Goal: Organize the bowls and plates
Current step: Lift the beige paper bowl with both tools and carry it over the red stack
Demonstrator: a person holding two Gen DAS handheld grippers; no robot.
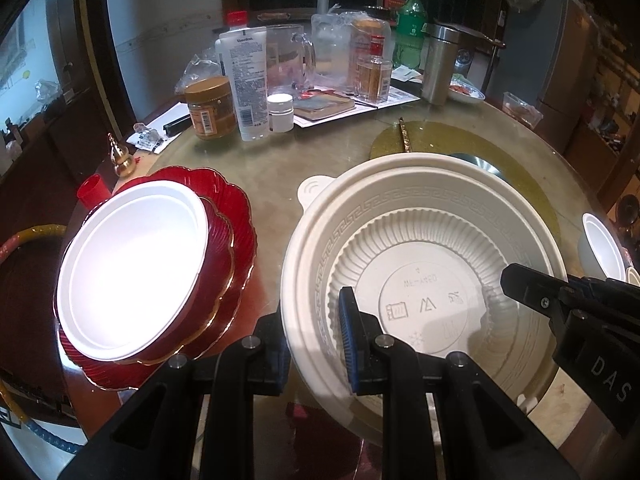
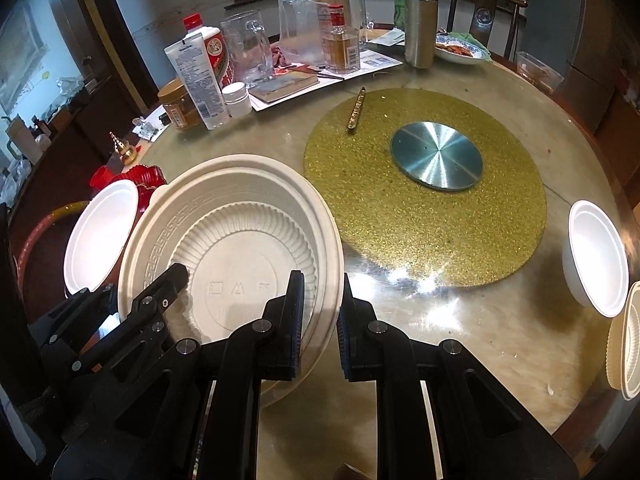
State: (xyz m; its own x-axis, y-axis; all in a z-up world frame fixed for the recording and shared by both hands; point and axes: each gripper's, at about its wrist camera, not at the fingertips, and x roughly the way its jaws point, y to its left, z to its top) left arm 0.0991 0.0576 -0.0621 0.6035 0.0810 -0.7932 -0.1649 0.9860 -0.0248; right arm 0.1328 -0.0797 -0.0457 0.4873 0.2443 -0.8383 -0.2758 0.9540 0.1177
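Note:
A large cream plastic bowl (image 1: pixel 420 248) with a key-pattern rim sits near the table's front; it also shows in the right wrist view (image 2: pixel 240 232). My left gripper (image 1: pixel 312 328) straddles its left rim, one finger inside and one outside, jaws around the wall. My right gripper (image 2: pixel 318 316) straddles its right rim the same way; its finger (image 1: pixel 532 292) shows in the left wrist view. A white plate (image 1: pixel 132 268) rests on stacked red scalloped plates (image 1: pixel 236 232) to the left. A small white bowl (image 2: pixel 596 256) stands at the right.
A gold glitter mat (image 2: pixel 440 220) with a steel turntable disc (image 2: pixel 436 156) lies mid-table. Bottles, a jar, a glass mug, a steel flask (image 2: pixel 420 20) and papers crowd the far side. Cream ribbed bowls (image 2: pixel 624 352) sit at the right edge.

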